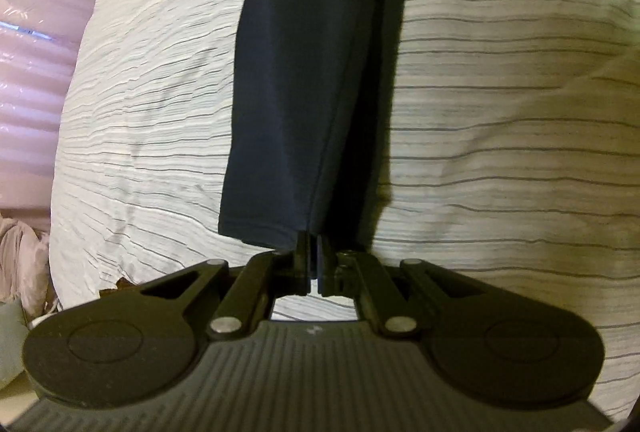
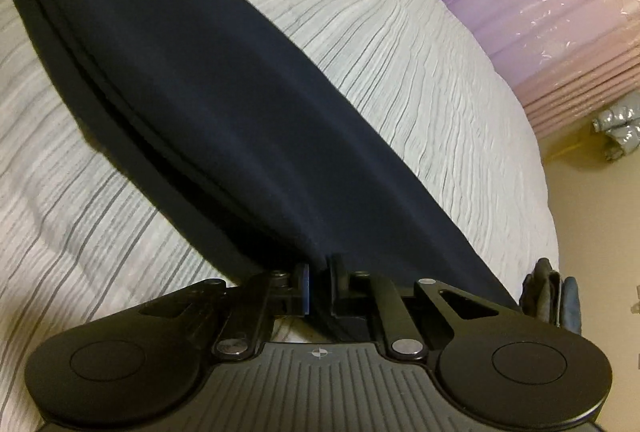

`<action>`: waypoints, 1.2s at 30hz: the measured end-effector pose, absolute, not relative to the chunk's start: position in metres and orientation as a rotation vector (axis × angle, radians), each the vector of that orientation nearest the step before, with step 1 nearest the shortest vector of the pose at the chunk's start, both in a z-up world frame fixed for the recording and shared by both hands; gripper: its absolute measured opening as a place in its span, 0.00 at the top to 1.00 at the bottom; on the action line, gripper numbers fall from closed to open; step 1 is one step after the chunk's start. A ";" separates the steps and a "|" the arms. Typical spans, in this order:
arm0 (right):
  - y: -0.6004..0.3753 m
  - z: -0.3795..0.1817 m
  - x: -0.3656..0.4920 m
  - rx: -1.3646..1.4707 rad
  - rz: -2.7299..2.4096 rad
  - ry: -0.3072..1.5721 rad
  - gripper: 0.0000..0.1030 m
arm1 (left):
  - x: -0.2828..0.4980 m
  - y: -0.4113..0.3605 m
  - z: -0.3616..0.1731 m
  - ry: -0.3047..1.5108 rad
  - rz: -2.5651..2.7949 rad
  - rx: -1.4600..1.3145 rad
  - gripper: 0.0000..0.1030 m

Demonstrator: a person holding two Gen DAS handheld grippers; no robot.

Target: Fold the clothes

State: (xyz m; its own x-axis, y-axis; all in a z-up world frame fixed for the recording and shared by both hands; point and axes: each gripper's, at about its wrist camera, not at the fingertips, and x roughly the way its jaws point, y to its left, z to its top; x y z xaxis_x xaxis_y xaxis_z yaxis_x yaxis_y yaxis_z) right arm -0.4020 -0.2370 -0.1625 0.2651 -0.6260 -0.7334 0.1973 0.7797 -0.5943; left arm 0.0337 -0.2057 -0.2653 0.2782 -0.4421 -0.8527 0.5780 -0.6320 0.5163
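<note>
In the left wrist view, pink pleated curtains (image 1: 28, 32) fill the far left edge of the frame, with a bunched pale cloth (image 1: 20, 256) below them at lower left. To their right spreads the bed (image 1: 140, 112), covered in a crinkled white bedspread with thin grey stripes. Down the middle of the frame runs a dark navy garment (image 1: 304, 72) — a long, narrow, doubled strip reaching from the top edge to the bottom centre, where its hemmed corner meets the left tool (image 1: 314, 252). That tool is clenched on the garment's lower edge, the fabric pinched between its two closed fingers. A shadow lies on the bedspread just right of the strip.

In the right wrist view, the striped bedspread (image 2: 80, 232) fills the left half of the frame. The navy garment (image 2: 224, 104) crosses diagonally from the upper left corner to the bottom centre, lifted off the bed, its layers showing as parallel folded edges along the left side. The right tool (image 2: 320, 272) grasps its near end, cloth passing between the fingers. Further right are a dark folded item (image 2: 544, 288) at the bed's edge, the pink curtains (image 2: 540, 12) at upper right, a beige floor (image 2: 600, 232) and a crumpled silvery object (image 2: 616, 128).
</note>
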 end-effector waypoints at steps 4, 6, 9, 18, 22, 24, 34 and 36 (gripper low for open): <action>-0.244 -0.164 -0.411 -0.395 -0.579 1.212 0.93 | 0.028 -0.206 -0.279 0.140 -1.502 1.746 0.98; -0.247 -0.164 -0.414 -0.372 -0.580 1.224 0.93 | 0.026 -0.207 -0.283 0.142 -1.499 1.769 0.98; -0.250 -0.164 -0.418 -0.331 -0.584 1.241 0.82 | 0.027 -0.211 -0.279 0.189 -1.485 1.774 0.96; -0.301 -0.112 -0.497 0.170 -0.945 1.143 0.41 | 0.018 -0.227 -0.237 0.267 -1.493 1.689 0.83; -0.348 -0.115 -0.551 0.359 -1.104 1.057 0.41 | -0.027 -0.259 -0.223 0.202 -1.552 1.636 0.81; -0.367 -0.125 -0.571 0.426 -1.126 1.011 0.41 | -0.061 -0.281 -0.217 0.162 -1.610 1.590 0.77; -0.427 -0.147 -0.618 0.530 -1.026 0.865 0.41 | -0.280 -0.388 -0.237 -0.169 -2.001 1.414 0.37; -0.437 -0.136 -0.632 0.593 -1.037 0.811 0.40 | -0.317 -0.409 -0.247 -0.242 -2.046 1.404 0.37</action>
State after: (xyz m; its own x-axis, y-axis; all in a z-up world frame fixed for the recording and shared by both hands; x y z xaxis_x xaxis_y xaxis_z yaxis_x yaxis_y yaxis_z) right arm -0.6317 -0.4367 -0.1355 0.2744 -0.5110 -0.8146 0.9138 0.4025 0.0553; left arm -0.3174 -0.4091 -0.2474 -0.2275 -0.5936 -0.7719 0.3972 -0.7803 0.4830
